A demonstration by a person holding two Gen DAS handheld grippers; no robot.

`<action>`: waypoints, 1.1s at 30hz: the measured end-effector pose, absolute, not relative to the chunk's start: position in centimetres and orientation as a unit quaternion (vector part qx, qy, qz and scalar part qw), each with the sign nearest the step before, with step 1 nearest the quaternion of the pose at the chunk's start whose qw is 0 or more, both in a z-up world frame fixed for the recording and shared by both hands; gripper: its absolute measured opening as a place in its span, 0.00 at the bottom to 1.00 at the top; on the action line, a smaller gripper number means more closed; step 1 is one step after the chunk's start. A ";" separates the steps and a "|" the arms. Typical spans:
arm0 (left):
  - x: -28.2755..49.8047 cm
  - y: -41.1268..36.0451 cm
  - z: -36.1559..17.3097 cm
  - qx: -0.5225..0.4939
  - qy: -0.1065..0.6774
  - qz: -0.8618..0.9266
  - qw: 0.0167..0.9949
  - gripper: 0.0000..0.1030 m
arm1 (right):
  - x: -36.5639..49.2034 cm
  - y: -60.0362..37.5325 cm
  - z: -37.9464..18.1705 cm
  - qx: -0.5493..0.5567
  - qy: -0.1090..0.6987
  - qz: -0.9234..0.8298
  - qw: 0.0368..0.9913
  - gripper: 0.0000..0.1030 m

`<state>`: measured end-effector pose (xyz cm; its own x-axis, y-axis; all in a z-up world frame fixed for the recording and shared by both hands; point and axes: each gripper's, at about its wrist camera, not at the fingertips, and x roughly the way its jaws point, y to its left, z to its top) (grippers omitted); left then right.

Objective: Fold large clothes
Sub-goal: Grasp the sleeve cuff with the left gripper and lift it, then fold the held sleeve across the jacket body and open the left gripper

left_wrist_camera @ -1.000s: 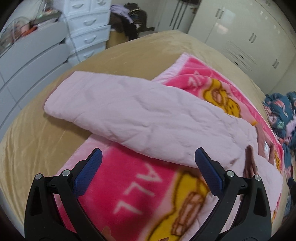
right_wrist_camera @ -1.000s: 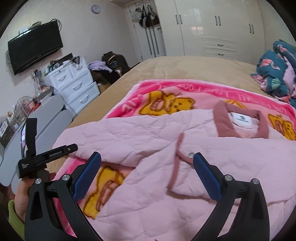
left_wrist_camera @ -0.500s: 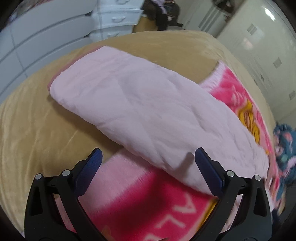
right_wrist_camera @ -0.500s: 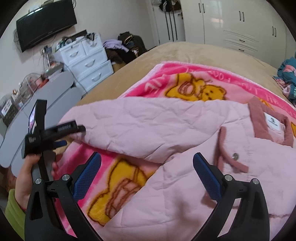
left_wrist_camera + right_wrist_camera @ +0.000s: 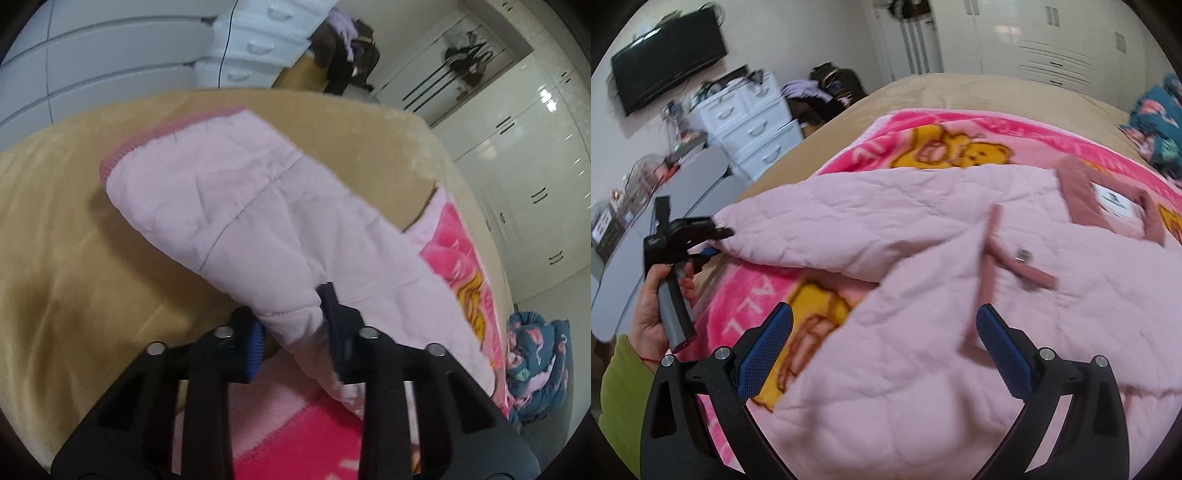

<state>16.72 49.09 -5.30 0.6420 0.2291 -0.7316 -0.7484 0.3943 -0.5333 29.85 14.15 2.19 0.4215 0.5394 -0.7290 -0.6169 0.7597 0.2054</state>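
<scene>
A pale pink quilted jacket [image 5: 923, 229] lies on a bright pink bear-print blanket [image 5: 945, 144] on the bed. Its sleeve [image 5: 236, 199], with a darker pink ribbed cuff [image 5: 122, 155], stretches toward the bed's left edge. My left gripper [image 5: 295, 332] is shut on the sleeve's lower edge; it also shows in the right wrist view [image 5: 713, 240], pinching the sleeve end. My right gripper [image 5: 884, 347] is open and empty, hovering over the jacket's front panel near its dark pink placket and snap [image 5: 1023, 254]. The collar and label [image 5: 1112, 199] lie at the right.
The tan bedspread [image 5: 74, 258] runs to the bed's left edge. White drawers [image 5: 750, 125] and a grey cabinet [image 5: 698, 184] stand left of the bed. A blue patterned bundle [image 5: 1160, 118] lies at the far right. White wardrobes [image 5: 1052, 40] line the back wall.
My left gripper moved in to the sleeve and closed on its lower edge. My right gripper shifted slightly over the jacket front and stayed open.
</scene>
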 end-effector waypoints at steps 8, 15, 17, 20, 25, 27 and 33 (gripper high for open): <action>17.1 46.2 2.3 -0.395 0.233 0.298 0.837 0.10 | 29.7 8.6 3.5 -0.007 0.405 0.310 0.860 0.96; 17.0 42.2 8.1 -0.372 0.175 0.248 0.877 0.10 | 29.2 3.4 5.5 0.019 0.392 0.279 0.876 0.96; 17.0 40.3 9.8 -0.352 0.168 0.242 0.888 0.10 | 29.0 1.5 6.2 0.034 0.392 0.272 0.878 0.96; 17.3 37.4 12.1 -0.332 0.161 0.230 0.901 0.10 | 28.3 -0.4 7.0 0.032 0.380 0.265 0.885 0.96; 18.3 32.4 15.5 -0.288 0.163 0.211 0.920 0.10 | 27.2 -3.9 8.3 0.057 0.365 0.258 0.892 0.96; 18.5 30.9 16.2 -0.278 0.162 0.207 0.924 0.10 | 26.8 -5.3 8.5 0.068 0.363 0.252 0.895 0.96; 19.4 26.1 17.9 -0.242 0.170 0.192 0.936 0.10 | 25.7 -9.6 9.4 0.096 0.350 0.245 0.899 0.96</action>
<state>19.36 26.15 17.86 0.8690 0.2767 -0.4101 -0.4409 0.8093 -0.3881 25.66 -9.62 9.38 0.6344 0.5083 -0.5824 -0.3737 0.8612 0.3445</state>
